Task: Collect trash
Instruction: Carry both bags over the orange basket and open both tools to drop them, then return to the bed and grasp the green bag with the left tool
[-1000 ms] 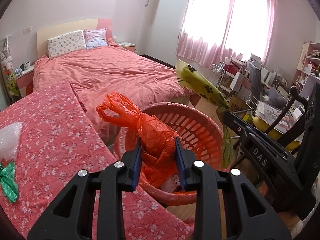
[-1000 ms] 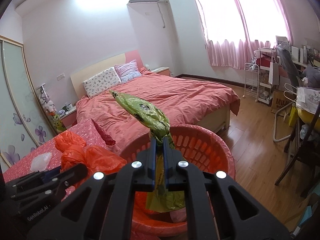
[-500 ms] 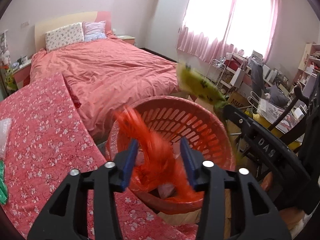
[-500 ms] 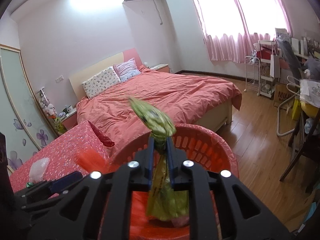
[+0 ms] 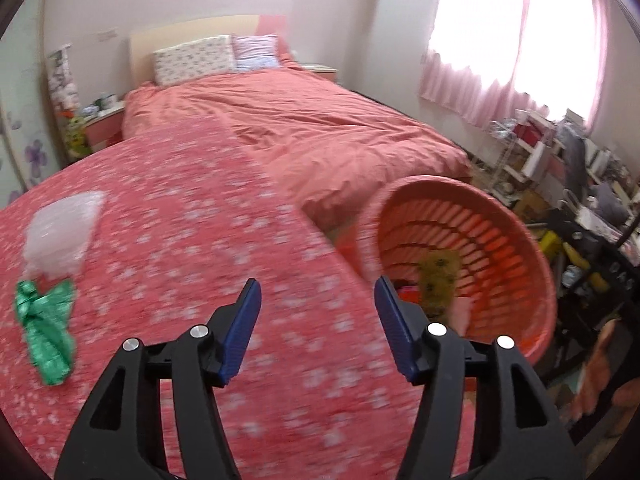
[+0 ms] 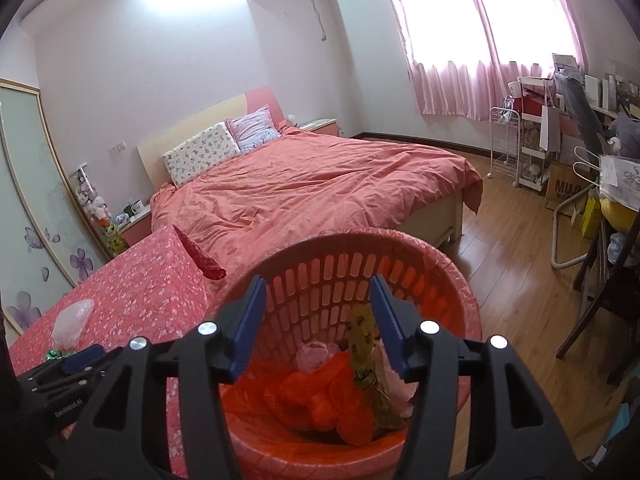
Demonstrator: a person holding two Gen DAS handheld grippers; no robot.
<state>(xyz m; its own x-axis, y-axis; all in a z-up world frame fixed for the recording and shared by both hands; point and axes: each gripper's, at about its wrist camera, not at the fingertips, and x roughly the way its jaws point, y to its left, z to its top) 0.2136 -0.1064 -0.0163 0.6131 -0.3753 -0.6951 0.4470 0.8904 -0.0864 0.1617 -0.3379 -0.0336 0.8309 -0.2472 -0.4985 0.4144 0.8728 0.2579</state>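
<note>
Left tool (image 5: 316, 300) with blue pads spread wide and nothing between them, poised over the flower-print table (image 5: 180, 240). Right tool (image 6: 316, 298) likewise parted and unloaded, held directly above the red basket (image 6: 460, 280). Inside the basket, below and just ahead of the right tool: orange plastic bag (image 6: 320, 396), yellow-green wrapper (image 6: 362, 344) leaning against the far wall, some pale pink material beside them.

Remaining trash, far to the left of the left tool and slightly ahead of it: crumpled green wrapper (image 5: 46, 330) flat on the table, and just beyond it, apparently touching it, a clear bubble-wrap wad (image 5: 62, 226). Both well apart from the basket, which sits off the table's edge to the right of the left tool.

Step in hand, as judged: reach for the next piece with the left tool. Suggested execution:
- Swing left with pads kept wide.
- Straddle the green wrapper across its narrow middle, not along its length.
- Lower until the pads nearly meet the cloth, then close firmly; thin foil likely to slip from a shallow pinch.
- Avoid snagging the tablecloth.
- Lift clear before travelling right to the basket.

View from the left tool blurred; exact contact between the two pieces uncertain.
</note>
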